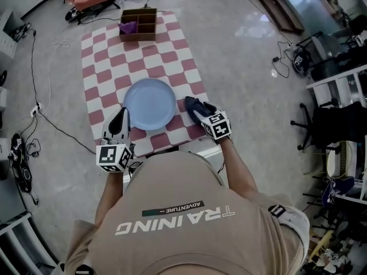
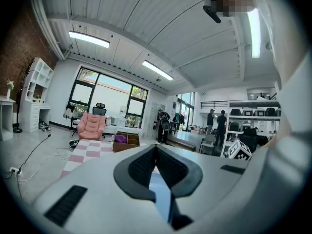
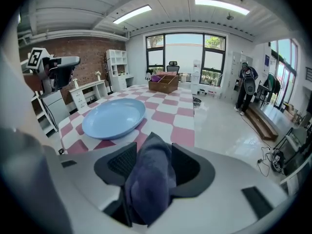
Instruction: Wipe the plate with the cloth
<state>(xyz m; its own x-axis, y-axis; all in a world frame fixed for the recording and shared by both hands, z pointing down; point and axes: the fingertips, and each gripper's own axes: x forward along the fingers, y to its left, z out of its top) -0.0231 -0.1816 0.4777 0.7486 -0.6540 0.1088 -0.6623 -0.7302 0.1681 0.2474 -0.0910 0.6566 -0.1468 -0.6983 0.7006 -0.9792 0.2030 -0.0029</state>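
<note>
Left tongs [image 2: 156, 152]: clenched, beside the plate's [image 1: 150, 103] left rim;
Right tongs [image 3: 153, 161]: released, cloth [image 3: 148, 179] loose between them;
Worktop [image 1: 109, 67]: checked pink and white

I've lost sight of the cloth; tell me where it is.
Head view, lower right: the cloth lies between the right gripper's jaws at the table's near edge, just right of the plate.

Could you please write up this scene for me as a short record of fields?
table: pink-and-white checked top
plate: blue, empty, near the person's edge
cloth: dark blue, between the parted jaws of the right hand-held gripper, right of plate
left hand-held gripper: jaws together, beside plate's left rim
box: brown, divided, far end
</note>
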